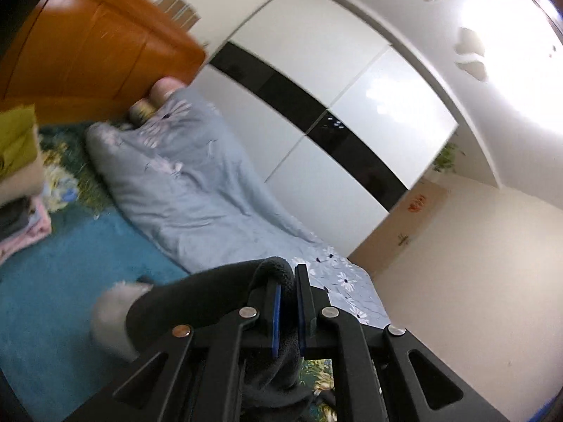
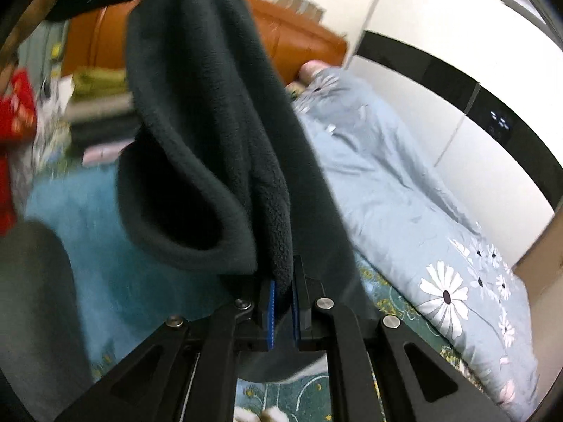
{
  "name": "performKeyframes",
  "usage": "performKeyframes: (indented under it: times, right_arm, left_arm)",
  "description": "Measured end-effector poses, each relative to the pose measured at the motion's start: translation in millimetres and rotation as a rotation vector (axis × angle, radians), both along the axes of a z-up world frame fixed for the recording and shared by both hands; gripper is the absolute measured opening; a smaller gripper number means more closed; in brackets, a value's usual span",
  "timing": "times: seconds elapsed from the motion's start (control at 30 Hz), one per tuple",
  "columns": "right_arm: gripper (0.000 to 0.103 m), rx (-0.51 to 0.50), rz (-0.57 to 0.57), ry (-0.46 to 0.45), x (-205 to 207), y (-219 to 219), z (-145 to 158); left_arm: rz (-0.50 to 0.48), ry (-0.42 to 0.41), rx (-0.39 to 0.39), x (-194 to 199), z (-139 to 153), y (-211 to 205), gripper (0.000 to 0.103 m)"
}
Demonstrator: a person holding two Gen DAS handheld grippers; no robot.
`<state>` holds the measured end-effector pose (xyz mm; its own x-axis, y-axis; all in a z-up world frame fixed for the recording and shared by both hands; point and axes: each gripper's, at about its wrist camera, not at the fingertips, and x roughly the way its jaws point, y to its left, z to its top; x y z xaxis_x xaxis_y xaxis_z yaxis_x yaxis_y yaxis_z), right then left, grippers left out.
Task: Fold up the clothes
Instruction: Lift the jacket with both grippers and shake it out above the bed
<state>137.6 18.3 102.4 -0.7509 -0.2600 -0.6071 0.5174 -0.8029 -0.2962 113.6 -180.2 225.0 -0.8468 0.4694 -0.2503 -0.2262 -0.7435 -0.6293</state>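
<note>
A dark grey fleece garment point(image 2: 211, 133) hangs in the air between both grippers, above the bed. My right gripper point(image 2: 283, 292) is shut on a thick fold of it, and the cloth rises up and to the left out of frame. My left gripper point(image 1: 286, 288) is shut on another edge of the same fleece garment point(image 1: 197, 299), which drapes over the left finger and hangs down below the jaws. A pale fluffy trim point(image 1: 112, 320) shows at its left end.
A teal blanket point(image 1: 70, 281) covers the bed. A light blue quilt with daisies point(image 1: 197, 183) lies along the wardrobe side. A stack of folded clothes point(image 2: 98, 112) sits by the orange headboard point(image 1: 88, 45). A white and black wardrobe point(image 1: 334, 112) stands behind.
</note>
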Motion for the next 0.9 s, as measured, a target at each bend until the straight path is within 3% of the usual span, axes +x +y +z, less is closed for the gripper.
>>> performKeyframes:
  times: [0.1,0.2,0.33,0.47,0.53,0.63,0.73,0.9]
  right_arm:
    - [0.006,-0.050,-0.040,-0.002,-3,15,14]
    - [0.006,-0.073,-0.073,-0.007,-12,23,17]
    - [0.006,-0.104,-0.136,-0.063,-50,26,3]
    - [0.006,-0.146,-0.186,-0.205,-106,26,-28]
    - [0.006,-0.153,-0.210,-0.263,-130,27,-43]
    - [0.006,-0.159,-0.249,-0.339,-163,31,-64]
    - [0.006,-0.203,-0.308,-0.435,-189,46,-85]
    - [0.008,-0.319,-0.395,-0.597,-220,56,-110]
  left_arm:
    - [0.018,-0.033,-0.031,1,-2,2,0.007]
    - [0.044,-0.093,-0.011,-13,-27,-8,0.008]
    - [0.073,-0.320,0.066,-80,-102,-35,0.013]
    - [0.130,-0.741,0.153,-134,-192,-71,0.016]
    - [0.133,-0.738,0.192,-124,-204,-75,0.019]
    - [0.154,-0.704,0.064,-103,-206,-65,0.039]
    - [0.151,-0.699,-0.059,-95,-211,-45,0.052]
    - [0.044,-0.711,-0.298,-118,-230,25,0.053]
